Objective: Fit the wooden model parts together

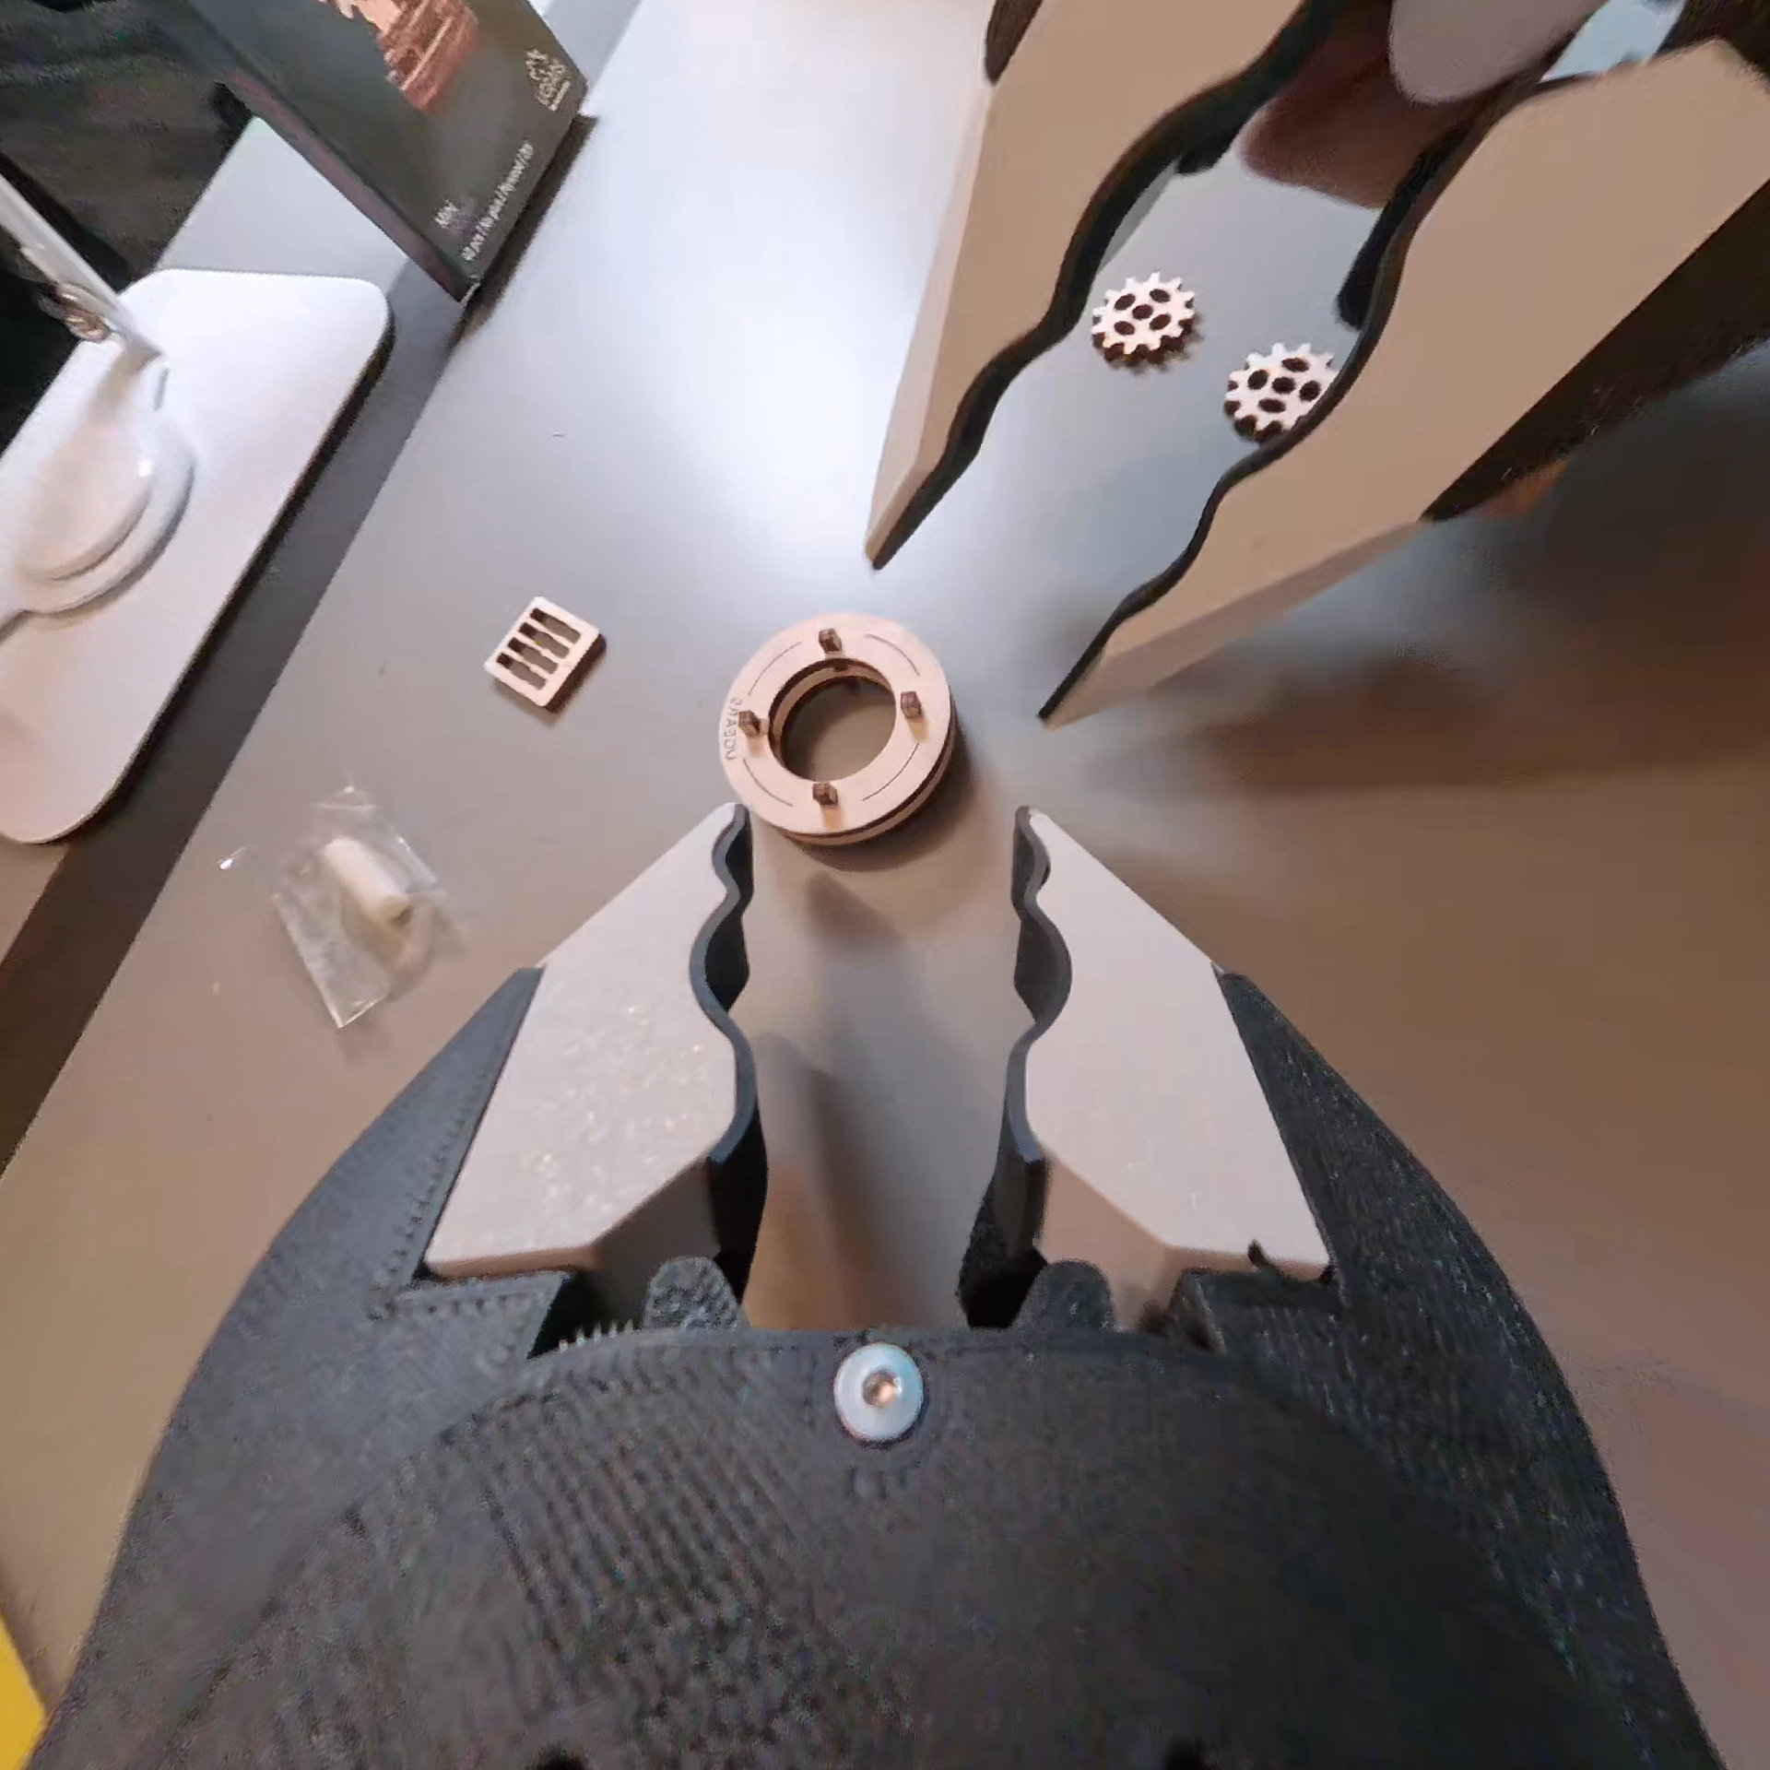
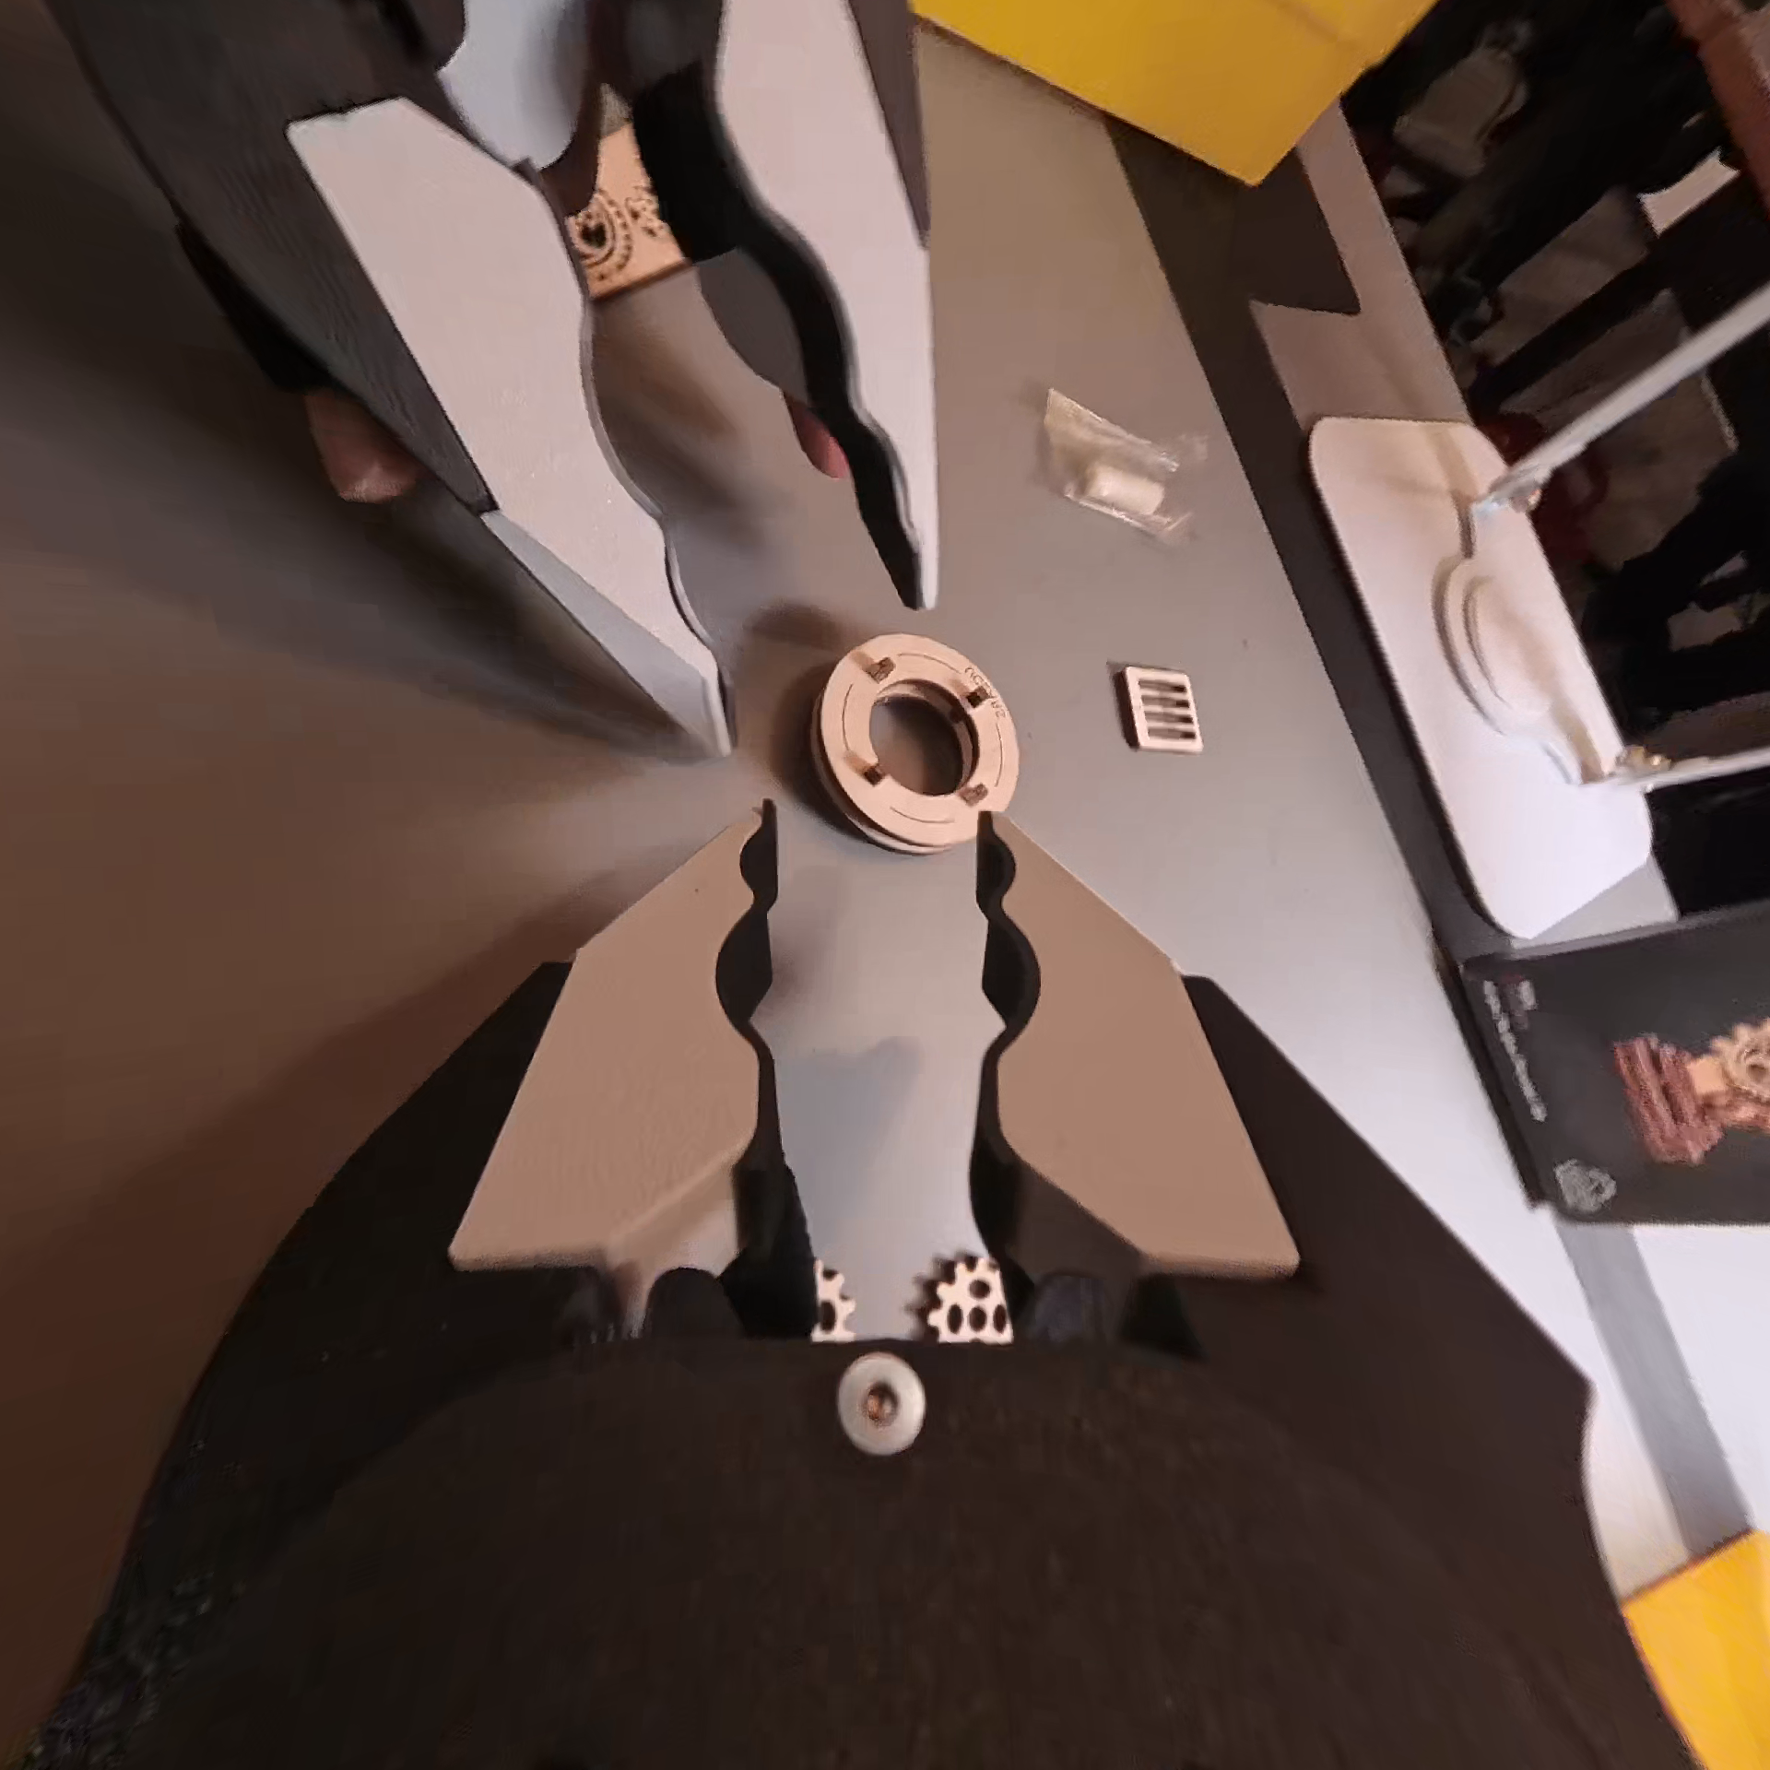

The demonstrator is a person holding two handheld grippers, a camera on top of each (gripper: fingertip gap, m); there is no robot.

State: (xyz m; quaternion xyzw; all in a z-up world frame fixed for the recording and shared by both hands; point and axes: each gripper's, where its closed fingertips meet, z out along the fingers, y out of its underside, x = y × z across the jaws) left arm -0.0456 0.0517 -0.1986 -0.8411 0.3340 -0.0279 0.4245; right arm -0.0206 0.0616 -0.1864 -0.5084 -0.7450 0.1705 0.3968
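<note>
A layered wooden ring with small pegs lies flat on the grey table; it also shows in the right wrist view. My left gripper is open and empty, its tips just short of the ring. My right gripper is open and empty, its tips at the ring's opposite side; it appears across the table in the left wrist view. Two small wooden gears lie between the right gripper's fingers, and show low in its own view. A slotted wooden square lies beside the ring.
A clear bag with a white piece lies near the square. A white stand base and a dark box sit at the table's edge. A yellow box and an engraved wooden sheet lie beyond. Less than 4 cm separates the two grippers' tips. The slotted wooden square is about 9 cm from my left fingertips. It is also in sight in the left wrist view.
</note>
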